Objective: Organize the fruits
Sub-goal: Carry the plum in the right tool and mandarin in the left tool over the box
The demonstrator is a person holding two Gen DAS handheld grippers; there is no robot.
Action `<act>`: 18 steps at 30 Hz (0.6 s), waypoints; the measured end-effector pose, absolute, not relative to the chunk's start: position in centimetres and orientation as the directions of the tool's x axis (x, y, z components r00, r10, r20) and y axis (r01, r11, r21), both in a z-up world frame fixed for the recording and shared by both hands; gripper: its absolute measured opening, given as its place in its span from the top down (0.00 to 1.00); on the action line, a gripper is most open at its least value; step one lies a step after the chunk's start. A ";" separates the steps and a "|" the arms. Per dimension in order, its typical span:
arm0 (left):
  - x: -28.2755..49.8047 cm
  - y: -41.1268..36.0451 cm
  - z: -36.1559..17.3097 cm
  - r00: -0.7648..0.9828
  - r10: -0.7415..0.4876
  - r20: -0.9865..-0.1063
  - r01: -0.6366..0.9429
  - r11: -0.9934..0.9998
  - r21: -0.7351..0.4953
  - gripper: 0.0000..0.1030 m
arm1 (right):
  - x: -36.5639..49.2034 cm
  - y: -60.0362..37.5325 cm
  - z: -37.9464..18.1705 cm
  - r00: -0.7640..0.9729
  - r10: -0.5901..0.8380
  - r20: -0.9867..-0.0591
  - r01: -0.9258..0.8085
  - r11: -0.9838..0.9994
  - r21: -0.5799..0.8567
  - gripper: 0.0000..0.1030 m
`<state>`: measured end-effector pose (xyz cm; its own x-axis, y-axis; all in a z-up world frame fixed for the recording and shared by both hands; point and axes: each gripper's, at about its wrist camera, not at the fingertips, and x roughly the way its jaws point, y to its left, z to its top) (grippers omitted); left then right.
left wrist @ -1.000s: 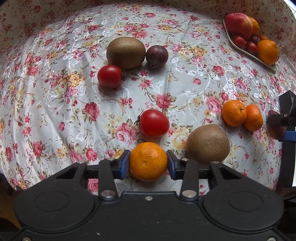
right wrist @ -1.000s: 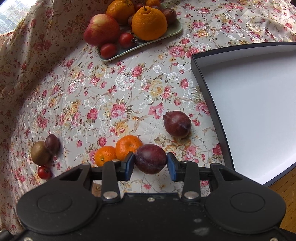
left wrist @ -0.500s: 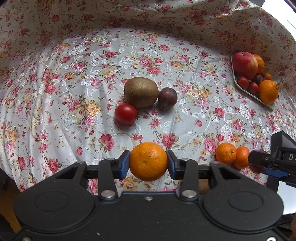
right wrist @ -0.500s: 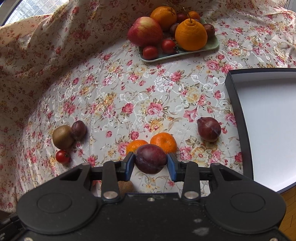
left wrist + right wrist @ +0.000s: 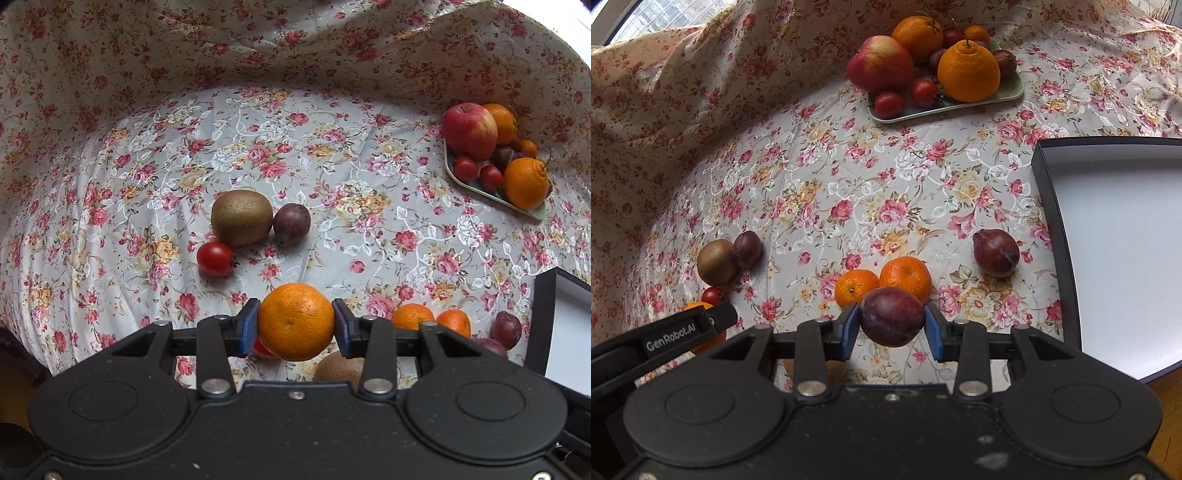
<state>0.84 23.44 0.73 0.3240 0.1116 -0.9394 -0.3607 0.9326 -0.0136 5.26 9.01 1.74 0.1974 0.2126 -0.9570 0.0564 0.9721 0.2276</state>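
My left gripper (image 5: 295, 326) is shut on a mandarin (image 5: 295, 321) and holds it above the floral cloth. My right gripper (image 5: 891, 326) is shut on a dark plum (image 5: 891, 315), also lifted. On the cloth lie a kiwi (image 5: 242, 218), a plum (image 5: 291, 223) and a tomato (image 5: 215, 259) together, two mandarins (image 5: 882, 282), another plum (image 5: 995, 253), and a second kiwi (image 5: 338, 367) partly hidden under my left gripper. The white tray with a black rim (image 5: 1047, 206) is at the right.
A pale green plate (image 5: 1008, 90) at the back holds an apple (image 5: 881, 62), oranges, plums and tomatoes. The cloth rises in folds behind and to the left. The left gripper's arm (image 5: 676, 330) shows at the lower left of the right wrist view.
Both grippers have risen and pulled back from the cloth with their fruit, so more of the table shows. The fruit on the cloth has not moved.
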 end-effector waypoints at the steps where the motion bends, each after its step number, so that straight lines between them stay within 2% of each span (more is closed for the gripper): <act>1: 1.0 22.7 0.7 0.322 0.112 -0.940 -0.350 0.937 -0.008 0.52 | 5.3 8.5 1.7 0.199 0.209 -0.957 0.070 0.972 0.226 0.62; 18: 2.5 12.7 0.0 0.297 0.042 -0.954 -0.181 0.983 -0.013 0.52 | 5.0 -0.9 1.8 0.216 0.098 -0.971 0.286 0.945 0.159 0.62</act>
